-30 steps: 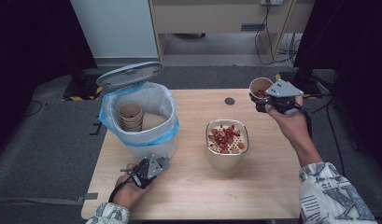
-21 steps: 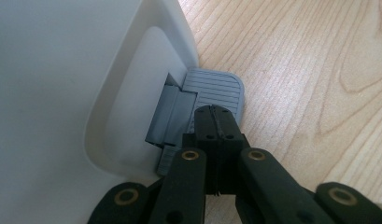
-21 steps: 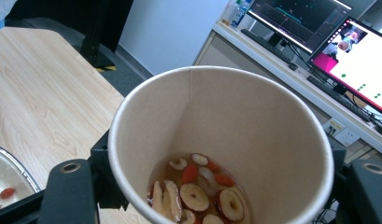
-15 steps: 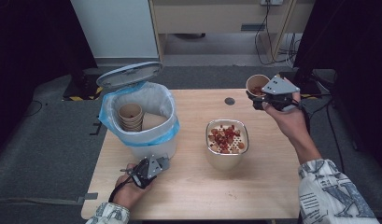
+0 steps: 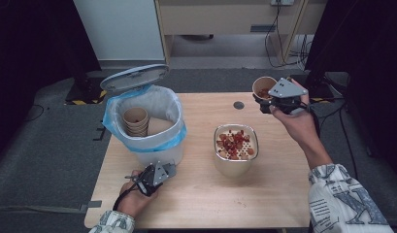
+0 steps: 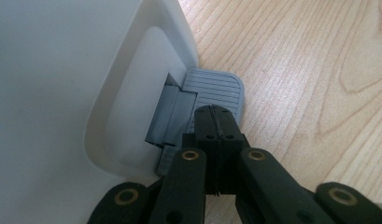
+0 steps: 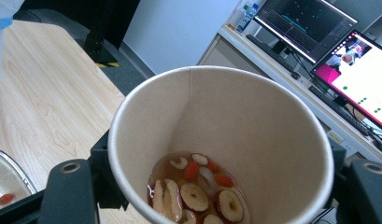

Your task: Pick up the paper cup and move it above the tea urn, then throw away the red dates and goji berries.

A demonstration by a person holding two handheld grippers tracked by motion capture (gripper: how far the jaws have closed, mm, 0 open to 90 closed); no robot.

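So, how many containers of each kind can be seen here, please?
Held paper cup with fruit slices: 1
Stack of paper cups in the bin, number unclear: 1
White pedal bin: 1
Strainer container: 1
Total: 4

your left hand (image 5: 134, 196) comes in from the bottom edge and rests low on the tabletop (image 5: 196, 204), sleeve just showing at the wrist. the left gripper (image 5: 155, 175) points forward, away from you, and its jaws are pressed fully together, tips meeting (image 6: 215, 122). your right forearm reaches up and forward from the lower right, patterned sleeve pushed to mid-forearm. your right hand (image 5: 295, 119) is raised above the tabletop's far right corner, and the right gripper (image 5: 276, 94) points left, its jaws clamped on a cup (image 7: 216, 154).
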